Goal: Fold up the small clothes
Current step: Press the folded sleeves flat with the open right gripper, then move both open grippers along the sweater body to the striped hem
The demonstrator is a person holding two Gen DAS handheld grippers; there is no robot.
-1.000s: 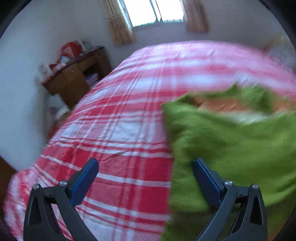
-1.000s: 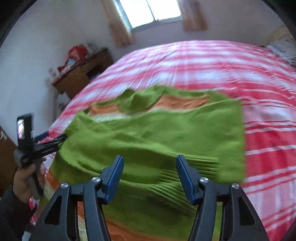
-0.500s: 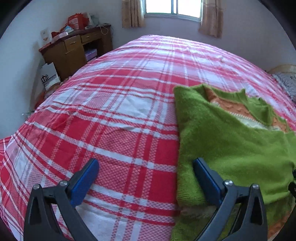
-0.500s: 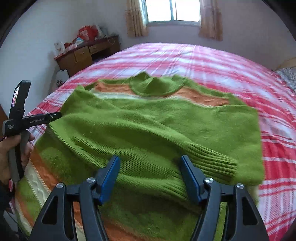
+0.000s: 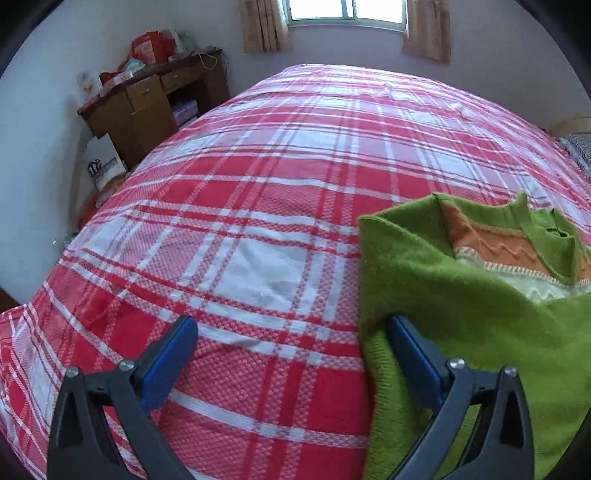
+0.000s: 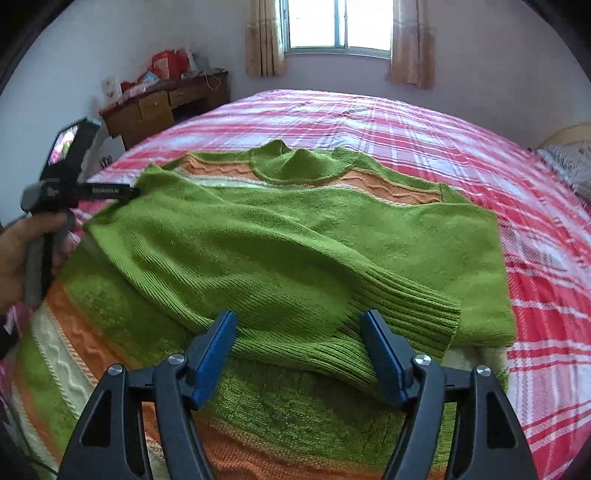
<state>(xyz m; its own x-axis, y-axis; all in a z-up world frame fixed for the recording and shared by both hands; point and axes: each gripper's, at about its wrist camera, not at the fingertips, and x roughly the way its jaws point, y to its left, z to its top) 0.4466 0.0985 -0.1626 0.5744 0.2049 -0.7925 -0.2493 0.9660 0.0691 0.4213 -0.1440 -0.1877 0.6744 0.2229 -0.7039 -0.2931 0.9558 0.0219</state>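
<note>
A green sweater [image 6: 295, 236] with orange and cream stripes lies flat on the bed, both sleeves folded across its front. Its ribbed cuff [image 6: 410, 310] lies just ahead of my right gripper [image 6: 299, 347], which is open and empty above the sweater's lower part. My left gripper [image 5: 291, 354] is open and empty at the sweater's left edge [image 5: 443, 295], its right finger over the fabric, its left finger over the bedspread. The left gripper also shows in the right wrist view [image 6: 74, 184], held in a hand beside the folded shoulder.
The red and white plaid bedspread [image 5: 258, 221] covers the whole bed. A brown wooden desk [image 5: 147, 107] with clutter stands by the wall at the far left. A window with curtains [image 6: 338, 26] is in the back wall. A pillow [image 6: 569, 162] lies at the far right.
Both views have steadied and tilted down. The sweater has settled flat on the bed. Both grippers stay open, and the right one has come a little closer over the sweater.
</note>
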